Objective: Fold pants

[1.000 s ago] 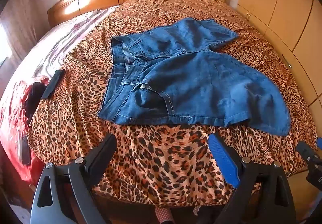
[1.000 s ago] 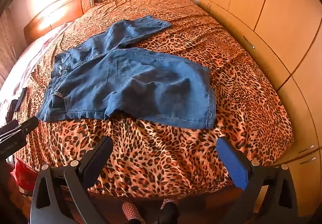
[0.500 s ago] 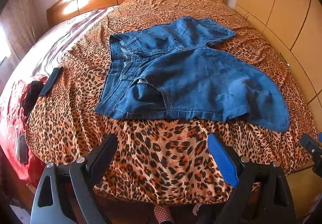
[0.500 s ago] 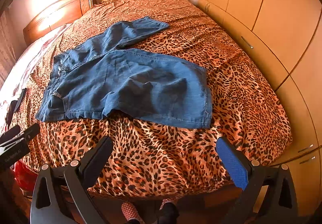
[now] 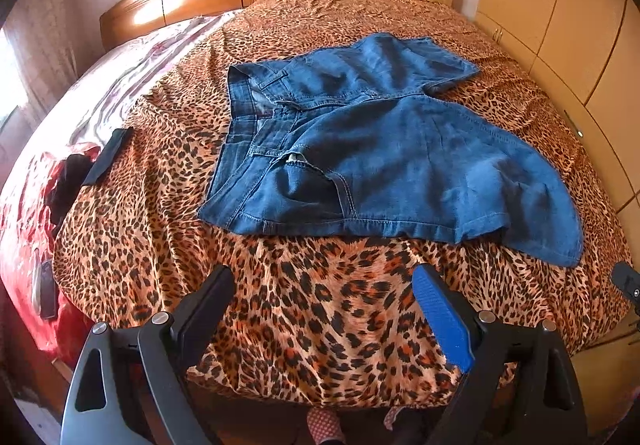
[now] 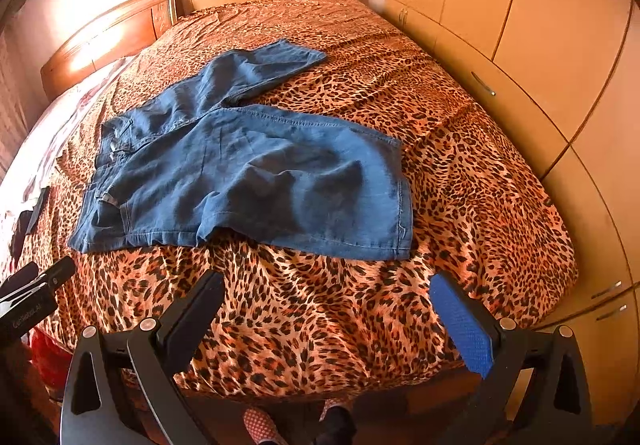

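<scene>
Pants (image 5: 380, 149) flat on bedspread (image 5: 304, 309), beyond both | left gripper (image 5: 324, 305) agape | right gripper (image 6: 328, 309) agape

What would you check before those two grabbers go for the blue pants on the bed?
1. Left gripper open, empty: ok.
2. Right gripper open, empty: ok.
3. Pants within view of both cameras: ok.
4. Pants spread flat: not ok; rumpled near the front edge, legs splayed apart.
5. Nothing lying on the pants: ok.
6. Leopard bedspread smooth beneath the pants: cannot tell.
</scene>
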